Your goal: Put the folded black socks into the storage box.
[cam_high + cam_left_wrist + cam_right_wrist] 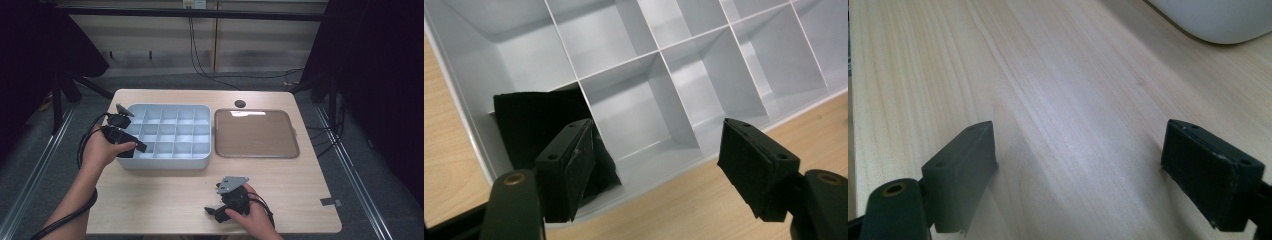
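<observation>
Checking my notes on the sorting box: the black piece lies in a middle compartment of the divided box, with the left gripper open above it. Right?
Not quite. The black piece lies in a corner compartment of the divided box, as the left gripper view shows. The left gripper is open above it.

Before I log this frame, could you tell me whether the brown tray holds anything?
No, the brown tray lies bare beside the grey divided box in the high view.

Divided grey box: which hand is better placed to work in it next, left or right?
Left. The left gripper hangs open over the box's near-left corner, beside a black item in that cell. The right gripper sits low over bare table, away from the box.
</observation>
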